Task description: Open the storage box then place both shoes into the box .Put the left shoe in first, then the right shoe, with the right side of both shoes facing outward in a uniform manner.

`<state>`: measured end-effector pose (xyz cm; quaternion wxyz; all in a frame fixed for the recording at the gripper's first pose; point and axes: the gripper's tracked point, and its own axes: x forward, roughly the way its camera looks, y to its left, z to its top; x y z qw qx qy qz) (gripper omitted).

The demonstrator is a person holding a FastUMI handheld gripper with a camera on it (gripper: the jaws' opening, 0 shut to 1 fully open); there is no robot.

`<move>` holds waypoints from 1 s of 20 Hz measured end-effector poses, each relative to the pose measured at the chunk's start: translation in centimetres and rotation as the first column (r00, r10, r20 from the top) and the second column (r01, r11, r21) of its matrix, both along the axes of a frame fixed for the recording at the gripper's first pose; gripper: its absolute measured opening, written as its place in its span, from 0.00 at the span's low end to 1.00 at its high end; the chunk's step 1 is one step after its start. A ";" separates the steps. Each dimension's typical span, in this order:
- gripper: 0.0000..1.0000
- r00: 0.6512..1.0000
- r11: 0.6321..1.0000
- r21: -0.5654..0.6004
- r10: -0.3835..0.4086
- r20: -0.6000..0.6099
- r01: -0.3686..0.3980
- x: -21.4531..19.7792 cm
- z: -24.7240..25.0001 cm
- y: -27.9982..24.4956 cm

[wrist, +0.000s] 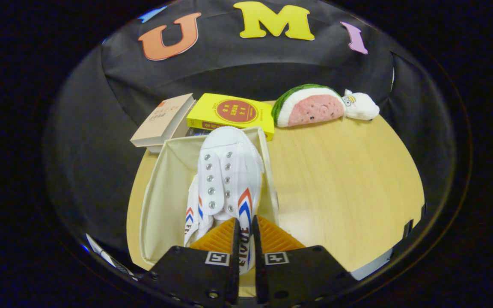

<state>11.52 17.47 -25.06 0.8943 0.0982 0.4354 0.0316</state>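
Observation:
A cream fabric storage box (163, 196) stands open on the left of the wooden table (340, 184). My gripper (246, 229) is shut on the side wall of a white lace-up shoe (229, 171) with red and blue chevrons. That shoe hangs over the box's right half, toe pointing away from me. Just to its left and lower down, part of a second white shoe (191, 214) with the same stripes shows inside the box, mostly hidden by the held one.
Beyond the box lie a beige book (163, 119) and a yellow book (231, 113) stacked on others. A watermelon plush (310, 107) with a small white toy (360, 107) sits at the table's far side. Bare tabletop stretches right of the box.

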 end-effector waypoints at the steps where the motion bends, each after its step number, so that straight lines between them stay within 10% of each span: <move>1: 0.24 1.000 0.999 -0.043 -0.004 0.014 0.005 0.0 -0.3 -0.5; 3: 0.36 0.998 0.998 -0.040 0.040 0.049 -0.038 -0.6 0.9 -0.2; 6: 0.83 0.994 0.997 -0.064 0.044 0.099 -0.038 -1.1 3.1 -1.2; 20: 0.95 0.907 0.989 -0.144 0.092 0.411 -0.035 -5.5 17.2 -7.0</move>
